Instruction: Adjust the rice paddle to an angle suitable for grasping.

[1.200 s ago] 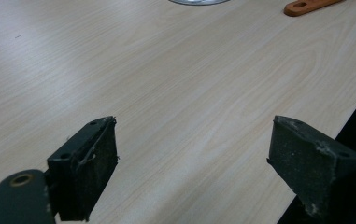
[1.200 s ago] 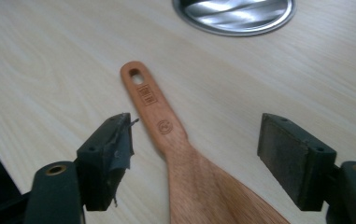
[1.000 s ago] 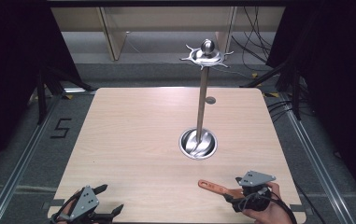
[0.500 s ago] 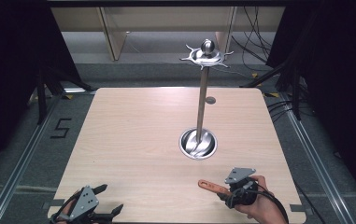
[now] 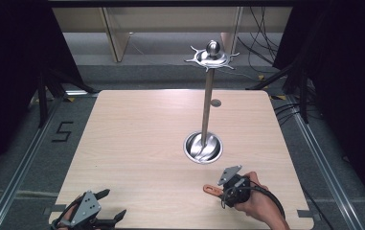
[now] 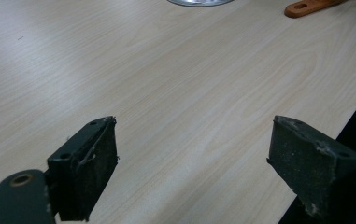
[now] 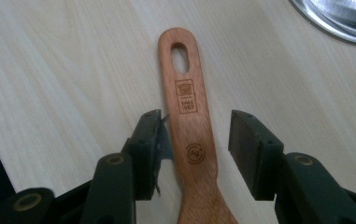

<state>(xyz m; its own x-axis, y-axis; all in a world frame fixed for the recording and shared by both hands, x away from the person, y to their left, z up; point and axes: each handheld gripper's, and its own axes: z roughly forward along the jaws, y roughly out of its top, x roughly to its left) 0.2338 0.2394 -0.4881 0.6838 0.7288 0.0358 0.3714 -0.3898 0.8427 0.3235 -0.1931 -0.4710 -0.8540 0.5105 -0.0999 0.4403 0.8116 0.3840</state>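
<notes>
High view: your right gripper (image 5: 229, 188) sits near the tabletop's (image 5: 137, 143) near right corner over the wooden spatula (image 5: 211, 189), whose handle points left; your left gripper (image 5: 104, 207) rests spread at the near left corner. Right gripper view: jaws have just been closing, straddling the handle (image 7: 192, 121) along its length, pads not yet pressing.

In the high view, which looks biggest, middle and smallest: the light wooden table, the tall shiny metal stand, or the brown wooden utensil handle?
1. Light wooden table, biggest.
2. Tall shiny metal stand.
3. Brown wooden utensil handle, smallest; the right gripper covers part of it.
</notes>
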